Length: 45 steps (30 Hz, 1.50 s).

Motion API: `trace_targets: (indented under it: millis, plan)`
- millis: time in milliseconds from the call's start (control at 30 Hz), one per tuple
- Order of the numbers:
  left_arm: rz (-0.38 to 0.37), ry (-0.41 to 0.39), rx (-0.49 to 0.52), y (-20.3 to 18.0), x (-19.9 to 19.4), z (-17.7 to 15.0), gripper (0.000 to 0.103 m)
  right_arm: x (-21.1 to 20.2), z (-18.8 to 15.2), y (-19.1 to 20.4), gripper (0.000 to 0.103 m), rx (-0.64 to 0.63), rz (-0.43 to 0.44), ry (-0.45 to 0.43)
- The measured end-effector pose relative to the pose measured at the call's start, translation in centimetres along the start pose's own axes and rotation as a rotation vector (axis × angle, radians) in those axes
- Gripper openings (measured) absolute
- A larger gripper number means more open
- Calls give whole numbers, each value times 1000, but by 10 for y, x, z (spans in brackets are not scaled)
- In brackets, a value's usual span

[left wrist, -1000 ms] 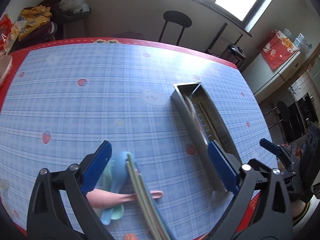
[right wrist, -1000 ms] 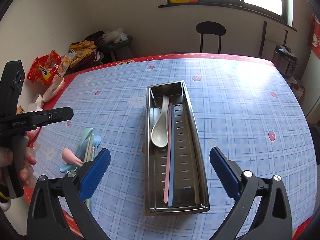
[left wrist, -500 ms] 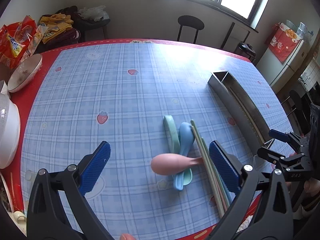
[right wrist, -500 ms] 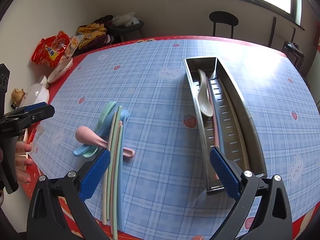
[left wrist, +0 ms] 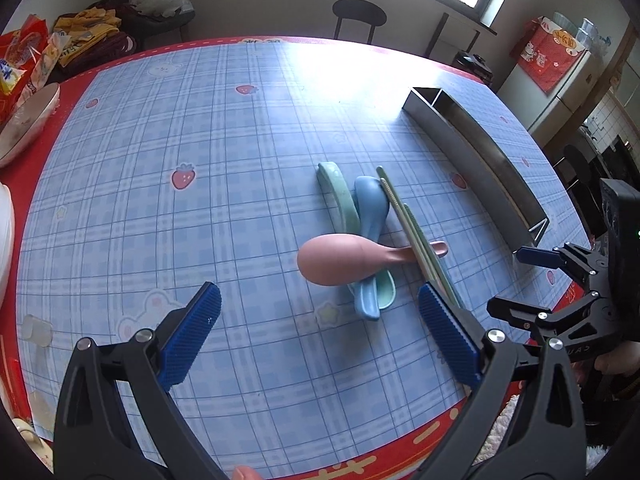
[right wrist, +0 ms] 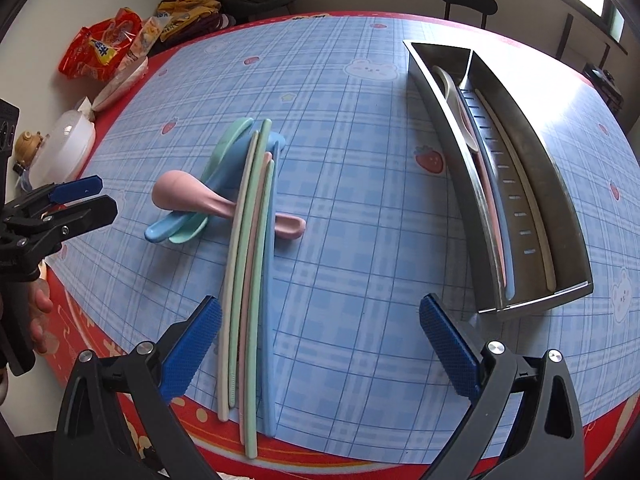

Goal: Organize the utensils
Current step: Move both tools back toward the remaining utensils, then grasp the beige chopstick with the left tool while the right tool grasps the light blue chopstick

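Observation:
A pink spoon (left wrist: 340, 255) lies across a blue spoon (left wrist: 370, 216) and a green spoon (left wrist: 335, 188) on the checked tablecloth. Several pastel chopsticks (right wrist: 252, 264) lie over the spoon handles. A steel utensil tray (right wrist: 516, 184) to the right holds a white spoon (right wrist: 454, 96) and chopsticks. My left gripper (left wrist: 320, 336) is open and empty, just short of the pink spoon. My right gripper (right wrist: 320, 344) is open and empty, near the table's front edge between the chopsticks and the tray.
A white bowl (left wrist: 24, 120) and snack bags (right wrist: 100, 50) sit at the table's left edge. A white lidded container (right wrist: 68, 140) stands there too. A black stool (left wrist: 358, 12) stands beyond the far edge.
Both grippers pulled back and swung left. The spoon pile now sits centred ahead of the left gripper; the tray moved to the right in both views.

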<state>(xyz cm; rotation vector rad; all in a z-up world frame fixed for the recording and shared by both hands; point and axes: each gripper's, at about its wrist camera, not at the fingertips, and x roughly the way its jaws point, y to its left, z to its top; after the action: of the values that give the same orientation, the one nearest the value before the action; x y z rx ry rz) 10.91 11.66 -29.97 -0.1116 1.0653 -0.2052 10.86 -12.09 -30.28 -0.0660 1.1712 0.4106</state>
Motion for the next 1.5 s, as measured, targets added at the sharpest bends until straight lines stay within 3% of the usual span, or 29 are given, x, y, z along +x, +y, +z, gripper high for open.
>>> trace_targets:
  millis: [200,400,500,533,633,1000,1167,1300,1367,1500]
  plan:
    - [4,12,1,13,5,7,97,7,-3,-1,85,18,1,24]
    - [-79,51,89,8,13,31,97,12,-2,1,77,31,7,28]
    - [-75,53,120,2,19,40,96,14,-1,3,71,23,21,28]
    - [-74,55,124,1,22,42,93,15,-1,4,68,19,25,31]
    - [-63,76,128,-1,30,47,72,19,0,7,63,6,28,41]
    - [-109,103,109,-1,30,35,56,25,-1,12,47,-38,28,53]
    - [-203,120,32,-11,27,24,32,25,1,16,35,-49,47,51]
    - [-278,166,33,-41,33,10,27,25,-1,19,22,-58,88,57]
    - [-280,187,37,-53,41,4,27,25,-2,20,16,-63,101,62]
    - [-274,214,-13,-61,57,-1,27,24,-5,16,12,-52,110,64]
